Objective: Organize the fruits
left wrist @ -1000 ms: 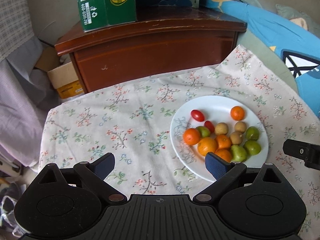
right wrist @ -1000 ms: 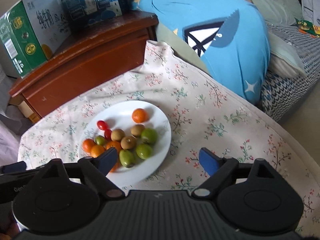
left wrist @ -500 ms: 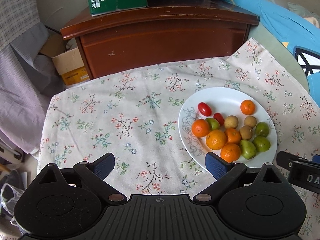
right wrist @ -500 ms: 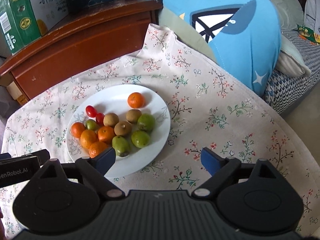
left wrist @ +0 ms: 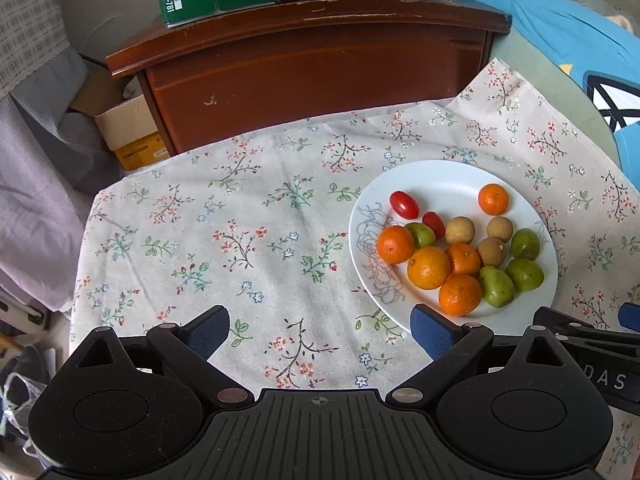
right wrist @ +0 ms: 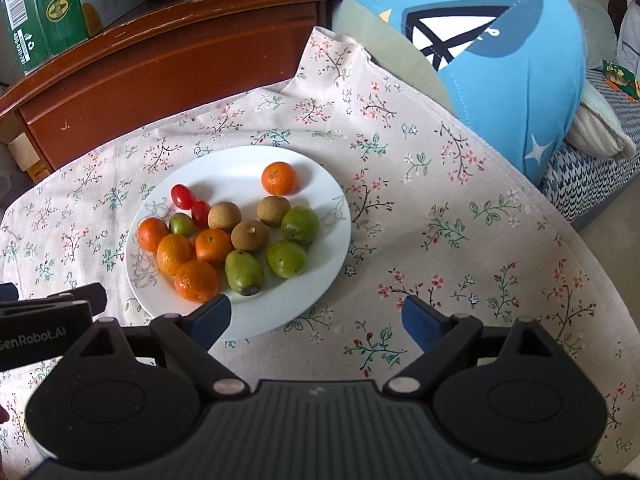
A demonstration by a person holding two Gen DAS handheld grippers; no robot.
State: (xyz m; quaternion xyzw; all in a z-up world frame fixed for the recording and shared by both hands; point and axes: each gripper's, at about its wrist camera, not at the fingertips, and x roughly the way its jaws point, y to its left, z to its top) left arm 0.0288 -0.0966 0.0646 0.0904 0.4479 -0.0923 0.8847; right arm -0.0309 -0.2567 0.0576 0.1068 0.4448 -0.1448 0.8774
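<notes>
The right gripper (right wrist: 316, 316) hangs just above the near rim of the round white plate (right wrist: 320, 184), its blue-padded jaws spread wide with nothing between them; they have just been opening a little. Its left pad sits over the plate's near edge, close to the nearest small orange mandarin (right wrist: 197, 281) and the oval green fruit (right wrist: 243, 272) beside it, touching neither; its right pad is over the floral tablecloth (right wrist: 460, 240), off the plate to the right.

The left gripper (left wrist: 320, 330) is also wide open and empty. Its right pad stands just at the plate's near-left rim (left wrist: 362, 264), close to that same nearest mandarin (left wrist: 460, 294), and the rest of it lies over bare cloth to the left of the plate.

On the plate, four mandarins cluster at the near-left side, and a fifth mandarin (right wrist: 279, 178) sits alone toward the far rim. Two red cherry tomatoes (right wrist: 183, 196) lie at the far-left side. Three round brown fruits (right wrist: 249, 235) sit in the middle, and three further green fruits (right wrist: 300, 224) are spread from the left of the middle to the right side.

Beyond the plate stands a dark red-brown wooden cabinet (right wrist: 172, 64) bearing a green cardboard carton (right wrist: 40, 16); to the plate's right lies a large blue plush cushion (right wrist: 500, 60).
</notes>
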